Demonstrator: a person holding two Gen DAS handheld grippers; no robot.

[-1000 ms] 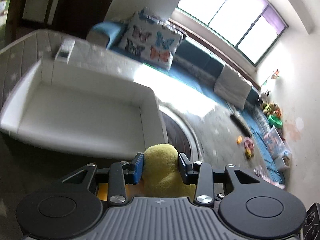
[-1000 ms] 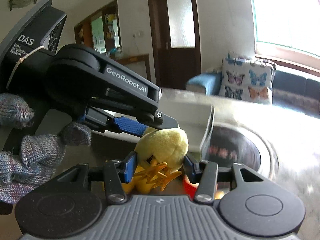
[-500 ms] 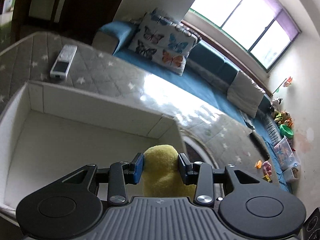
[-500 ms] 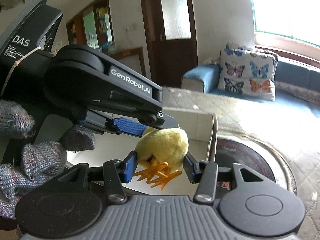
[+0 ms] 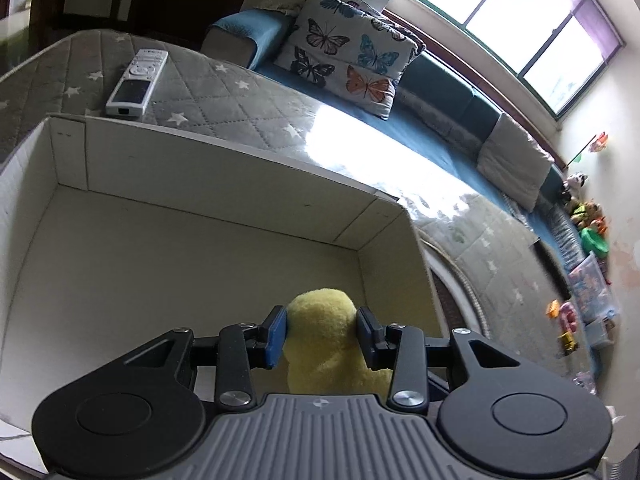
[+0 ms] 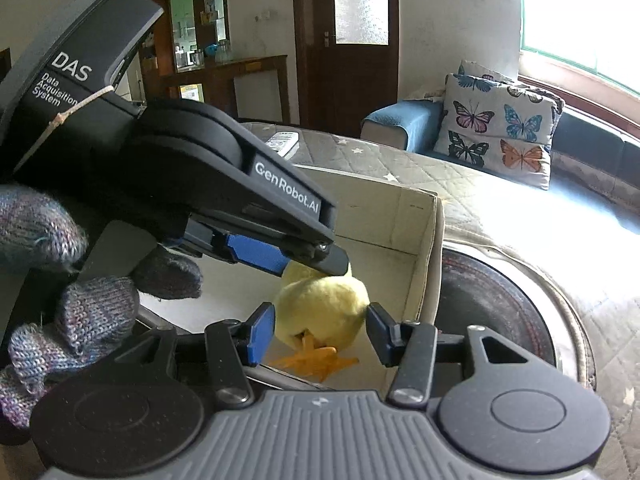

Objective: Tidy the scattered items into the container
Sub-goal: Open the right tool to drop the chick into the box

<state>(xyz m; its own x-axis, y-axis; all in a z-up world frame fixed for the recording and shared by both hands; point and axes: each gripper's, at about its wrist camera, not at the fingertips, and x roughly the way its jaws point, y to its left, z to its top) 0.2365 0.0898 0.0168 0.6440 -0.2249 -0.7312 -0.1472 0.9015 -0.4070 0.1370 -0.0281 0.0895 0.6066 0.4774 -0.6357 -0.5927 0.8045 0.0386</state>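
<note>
A yellow plush chick (image 5: pixel 326 336) with orange feet (image 6: pixel 312 360) is pinched between the blue pads of my left gripper (image 5: pixel 322 334). I hold it over the near right corner of the white cardboard box (image 5: pixel 224 160), above the box floor. In the right wrist view the left gripper (image 6: pixel 280 256) comes in from the left with the chick (image 6: pixel 324 312) in it. My right gripper (image 6: pixel 320 330) is open, its pads standing on either side of the chick with gaps showing. The box wall also shows in the right wrist view (image 6: pixel 430 264).
The box stands on a grey quilted star-patterned cover (image 5: pixel 248 104). A white remote (image 5: pixel 136 82) lies behind the box. A round dark metal-rimmed disc (image 6: pixel 492 300) sits right of the box. A butterfly cushion (image 5: pixel 348 52) lies on the blue sofa behind. Toys (image 5: pixel 568 320) lie at far right.
My left gripper has carried the chick from beside the box to over its inside. The right gripper has opened wider around the chick.
</note>
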